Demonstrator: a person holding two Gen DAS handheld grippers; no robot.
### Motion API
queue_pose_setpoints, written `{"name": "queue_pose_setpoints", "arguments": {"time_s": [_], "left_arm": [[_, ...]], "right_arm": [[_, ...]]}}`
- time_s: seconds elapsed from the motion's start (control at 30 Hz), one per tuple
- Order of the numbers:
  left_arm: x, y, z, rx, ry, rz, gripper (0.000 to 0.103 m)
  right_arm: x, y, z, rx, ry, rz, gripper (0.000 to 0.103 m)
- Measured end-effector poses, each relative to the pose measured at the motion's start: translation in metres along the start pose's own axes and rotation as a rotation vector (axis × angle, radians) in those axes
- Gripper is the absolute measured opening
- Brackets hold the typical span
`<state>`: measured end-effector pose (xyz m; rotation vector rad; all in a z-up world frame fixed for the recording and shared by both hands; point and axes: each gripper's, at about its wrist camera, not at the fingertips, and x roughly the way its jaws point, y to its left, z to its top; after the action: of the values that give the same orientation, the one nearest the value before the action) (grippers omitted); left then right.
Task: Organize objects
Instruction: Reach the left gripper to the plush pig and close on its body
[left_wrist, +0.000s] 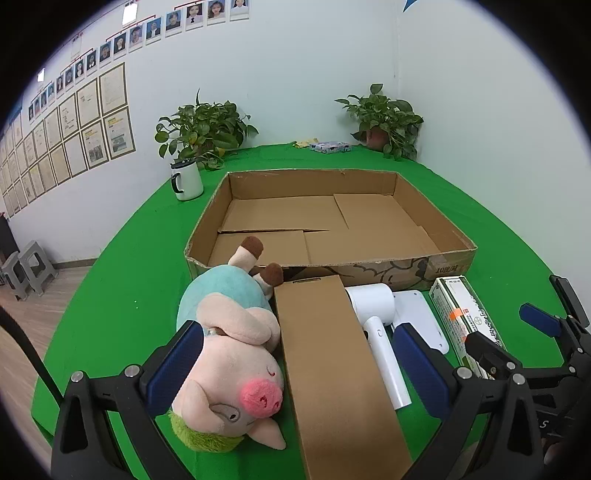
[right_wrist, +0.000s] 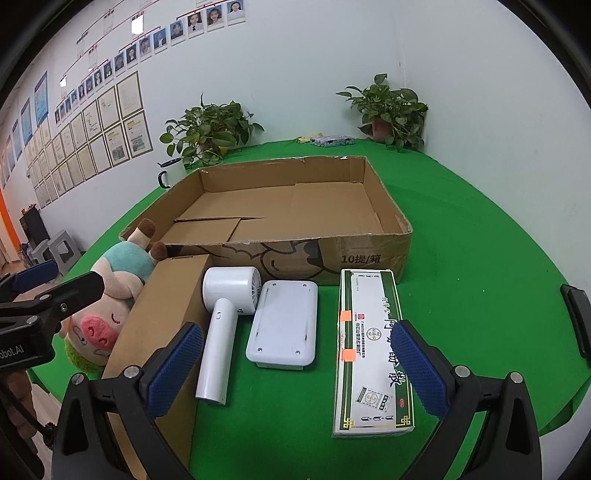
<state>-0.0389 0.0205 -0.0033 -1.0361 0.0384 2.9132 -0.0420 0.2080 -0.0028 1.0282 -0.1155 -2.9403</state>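
A large open cardboard tray (left_wrist: 373, 265) (right_wrist: 369, 254) stands empty on the green table. In front of it lie a plush pig (left_wrist: 236, 358) (right_wrist: 107, 317), a long brown carton (left_wrist: 332, 362) (right_wrist: 162, 314), a white hair dryer (left_wrist: 380, 332) (right_wrist: 221, 325), a white flat device (right_wrist: 284, 325) (left_wrist: 417, 314) and a green-and-white medicine box (right_wrist: 373, 350) (left_wrist: 461, 317). My left gripper (left_wrist: 295, 369) is open above the pig and the brown carton. My right gripper (right_wrist: 295, 369) is open above the dryer, the white device and the medicine box.
A white mug (left_wrist: 186, 181) stands left of the tray. Two potted plants (left_wrist: 203, 129) (left_wrist: 384, 118) and a small packet (left_wrist: 328, 147) sit at the table's far edge. Grey stools (left_wrist: 26, 266) stand on the floor at left.
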Motion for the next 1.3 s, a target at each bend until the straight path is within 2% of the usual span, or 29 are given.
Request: {"name": "queue_pose_setpoints", "arguments": {"time_s": [0.23, 0.63, 0.77, 1.0, 1.03, 1.1, 1.17, 1.2, 1.3], "left_arm": [[0.000, 0.025, -0.004, -0.036, -0.002, 0.006, 0.102], [0.005, 0.069, -0.010, -0.100, 0.000, -0.013, 0.102], [0.014, 0.085, -0.016, -0.130, 0.035, -0.029, 0.102], [0.045, 0.090, -0.037, -0.159, 0.166, -0.159, 0.102], [0.049, 0.089, -0.040, -0.163, 0.180, -0.176, 0.101], [0.061, 0.088, -0.046, -0.181, 0.216, -0.223, 0.093], [0.070, 0.088, -0.049, -0.188, 0.224, -0.211, 0.086], [0.071, 0.091, -0.049, -0.193, 0.225, -0.217, 0.086], [0.071, 0.092, -0.047, -0.189, 0.214, -0.230, 0.076]], "right_arm": [[0.005, 0.017, 0.003, -0.026, 0.013, -0.005, 0.102], [0.017, 0.067, 0.009, -0.112, 0.047, 0.019, 0.102], [0.018, 0.079, 0.011, -0.118, 0.052, 0.049, 0.102], [0.021, 0.087, 0.017, -0.068, 0.077, 0.115, 0.102], [0.021, 0.087, 0.017, -0.064, 0.081, 0.119, 0.102], [0.023, 0.090, 0.018, -0.060, 0.092, 0.128, 0.102], [0.024, 0.094, 0.019, -0.067, 0.098, 0.133, 0.102], [0.024, 0.097, 0.019, -0.072, 0.100, 0.131, 0.102], [0.027, 0.104, 0.020, -0.084, 0.111, 0.131, 0.102]]}}
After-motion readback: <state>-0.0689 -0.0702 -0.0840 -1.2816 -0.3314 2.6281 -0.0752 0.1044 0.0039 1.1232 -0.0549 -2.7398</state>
